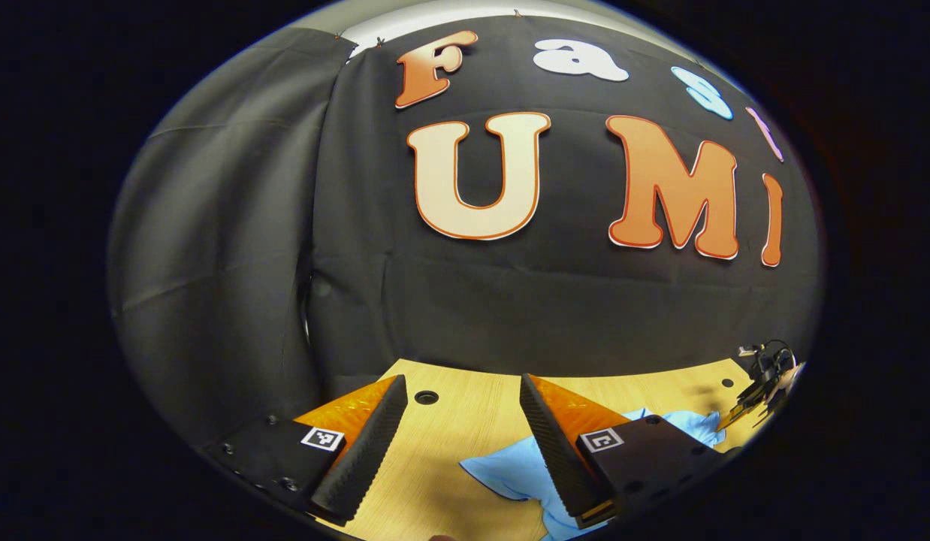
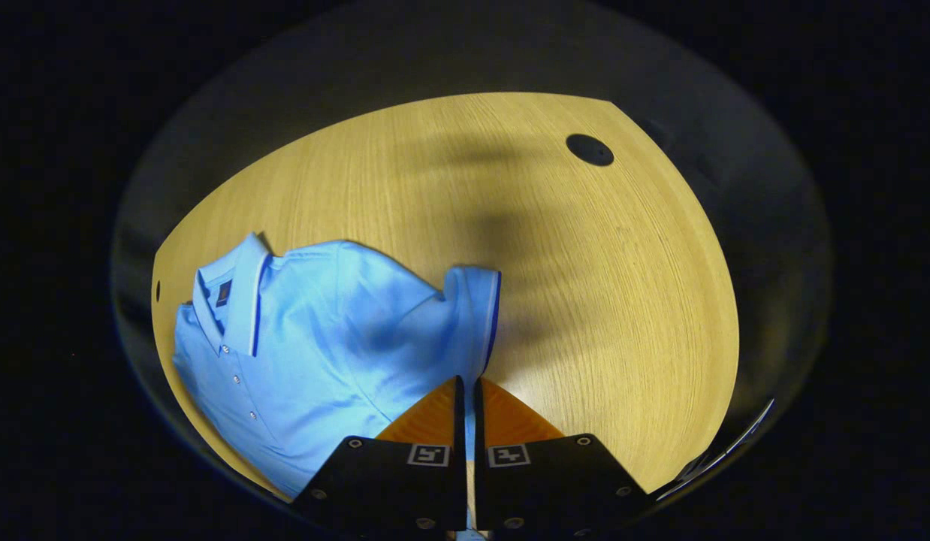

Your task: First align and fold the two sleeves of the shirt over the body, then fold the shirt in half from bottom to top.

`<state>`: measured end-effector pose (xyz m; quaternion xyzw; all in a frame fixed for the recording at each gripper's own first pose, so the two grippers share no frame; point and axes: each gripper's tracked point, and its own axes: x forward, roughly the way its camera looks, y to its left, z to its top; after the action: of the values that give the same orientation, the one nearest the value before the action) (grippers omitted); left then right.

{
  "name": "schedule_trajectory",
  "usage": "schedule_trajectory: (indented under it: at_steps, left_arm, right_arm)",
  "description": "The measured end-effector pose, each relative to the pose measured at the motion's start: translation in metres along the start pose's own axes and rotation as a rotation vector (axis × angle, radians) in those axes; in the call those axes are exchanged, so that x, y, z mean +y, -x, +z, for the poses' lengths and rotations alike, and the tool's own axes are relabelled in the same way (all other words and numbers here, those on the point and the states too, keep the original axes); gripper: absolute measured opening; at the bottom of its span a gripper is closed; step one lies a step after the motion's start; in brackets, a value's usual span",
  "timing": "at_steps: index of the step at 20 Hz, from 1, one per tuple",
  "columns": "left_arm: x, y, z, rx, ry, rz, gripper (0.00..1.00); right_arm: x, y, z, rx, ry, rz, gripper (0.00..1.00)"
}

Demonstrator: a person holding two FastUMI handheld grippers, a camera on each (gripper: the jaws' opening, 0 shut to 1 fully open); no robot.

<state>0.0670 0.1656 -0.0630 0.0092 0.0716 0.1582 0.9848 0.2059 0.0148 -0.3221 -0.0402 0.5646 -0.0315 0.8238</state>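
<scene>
A light blue polo shirt point(image 2: 315, 338) lies face up on the wooden table point(image 2: 585, 300), with its collar point(image 2: 236, 297) to the left in the right gripper view. Its sleeve point(image 2: 472, 315) reaches toward my right gripper point(image 2: 466, 385), which is shut on the sleeve's edge; a thin strip of blue cloth shows between the fingers. In the left gripper view, my left gripper point(image 1: 461, 394) hangs open above the table with nothing between its fingers. A bunched part of the shirt point(image 1: 510, 473) lies under its right finger. The other gripper point(image 1: 765, 376) shows far off at the right.
A round cable hole point(image 2: 590, 149) sits near the table's far corner, and another hole point(image 1: 426, 397) lies near the back edge. The black cloth wall point(image 1: 510, 300) closes the back. Bare wood point(image 2: 623, 338) stretches to the right of the shirt.
</scene>
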Motion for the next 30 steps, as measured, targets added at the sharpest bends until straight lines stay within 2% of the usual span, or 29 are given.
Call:
schedule_trajectory:
  at_steps: [1,2,4,5,8,10,11,12,15,21,22,24,26,27,28,30]
  left_arm:
    - [0.001,0.000,-0.003,0.007,0.000,0.000,0.98]
    - [0.002,0.000,-0.003,0.013,0.001,-0.004,0.95]
    - [0.003,0.001,-0.004,0.015,0.001,-0.007,0.98]
    - [0.006,0.003,-0.007,0.013,0.005,-0.009,0.95]
    - [0.015,0.002,-0.007,0.011,0.012,-0.012,0.95]
    - [0.021,0.005,-0.009,0.014,0.021,-0.012,0.95]
    - [0.025,0.006,-0.010,0.015,0.022,-0.011,0.95]
    - [0.029,0.007,-0.011,0.017,0.023,-0.010,0.95]
    - [0.040,0.009,-0.011,0.016,0.021,-0.009,0.95]
    - [0.067,0.008,-0.016,0.026,0.020,0.012,0.95]
    - [0.073,0.008,-0.019,0.031,0.018,0.015,0.98]
    - [0.080,0.008,-0.022,0.038,0.018,0.023,0.95]
    - [0.087,0.007,-0.025,0.046,0.022,0.030,0.98]
    - [0.091,0.007,-0.026,0.050,0.021,0.035,0.95]
    - [0.094,0.006,-0.027,0.054,0.020,0.038,0.98]
    - [0.096,0.006,-0.031,0.059,0.022,0.041,0.95]
  right_arm:
    - [0.003,0.009,0.005,-0.024,0.024,-0.002,0.04]
    - [0.007,0.016,0.010,-0.048,0.046,-0.006,0.04]
    - [0.018,0.034,0.018,-0.089,0.086,-0.002,0.04]
    - [0.023,0.044,0.021,-0.107,0.113,-0.003,0.04]
    - [0.038,0.067,0.025,-0.158,0.203,-0.018,0.04]
    - [0.058,0.081,0.022,-0.179,0.242,0.000,0.04]
    - [0.070,0.088,0.020,-0.184,0.255,0.016,0.07]
    - [0.081,0.093,0.019,-0.191,0.263,0.033,0.04]
    - [0.115,0.106,0.012,-0.203,0.292,0.073,0.05]
    - [0.185,0.117,-0.007,-0.193,0.312,0.159,0.04]
    - [0.194,0.115,-0.011,-0.188,0.318,0.167,0.04]
    - [0.214,0.113,-0.018,-0.174,0.316,0.192,0.04]
    - [0.229,0.110,-0.026,-0.162,0.316,0.215,0.05]
    - [0.237,0.108,-0.029,-0.159,0.321,0.222,0.04]
    - [0.245,0.106,-0.033,-0.154,0.326,0.234,0.04]
    - [0.261,0.104,-0.042,-0.135,0.331,0.263,0.05]
